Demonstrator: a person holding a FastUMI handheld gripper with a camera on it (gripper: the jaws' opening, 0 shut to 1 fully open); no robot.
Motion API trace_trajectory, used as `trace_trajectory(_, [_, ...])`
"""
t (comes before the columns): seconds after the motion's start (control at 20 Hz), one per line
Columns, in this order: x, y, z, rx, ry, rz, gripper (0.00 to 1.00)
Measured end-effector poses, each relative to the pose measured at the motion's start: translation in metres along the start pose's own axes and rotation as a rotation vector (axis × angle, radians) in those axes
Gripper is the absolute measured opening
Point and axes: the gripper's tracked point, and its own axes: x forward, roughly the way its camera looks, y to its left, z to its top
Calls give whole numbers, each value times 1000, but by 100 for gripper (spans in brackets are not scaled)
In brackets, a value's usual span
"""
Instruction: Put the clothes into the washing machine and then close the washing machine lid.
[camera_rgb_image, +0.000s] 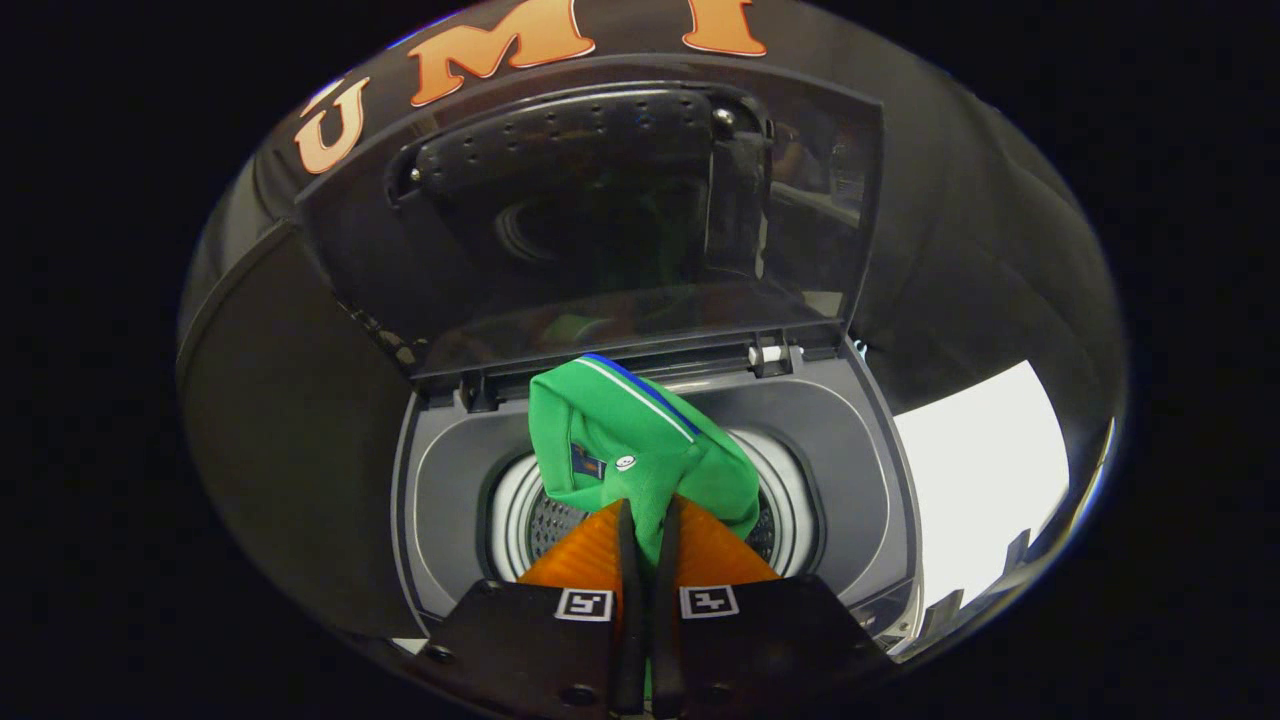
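My tongs (645, 520) are pinched tight on a fold of the green shirt (640, 450), which hangs bunched just ahead of the fingers, right over the drum opening (520, 520) of the washing machine (450, 470), with the lid (600, 220) standing open behind it. I want to carry the bundle lower and centred over the drum before I let go, so no sleeve or collar drapes across the grey rim. Only once the cloth is fully down should I think about that lid, I'd say.
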Motion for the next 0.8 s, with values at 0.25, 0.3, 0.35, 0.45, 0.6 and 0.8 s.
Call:
trace_trajectory(0.25, [24, -7, -10, 26, 41, -30, 11])
trace_trajectory(0.3, [29, -7, -14, 30, 52, -35, 12])
trace_trajectory(0.35, [31, -6, -17, 33, 64, -37, 12])
trace_trajectory(0.45, [37, -6, -22, 30, 84, -40, 17])
trace_trajectory(0.6, [35, -8, -15, 15, 59, -44, 25])
trace_trajectory(0.8, [28, -10, -1, -16, 31, -48, 25])
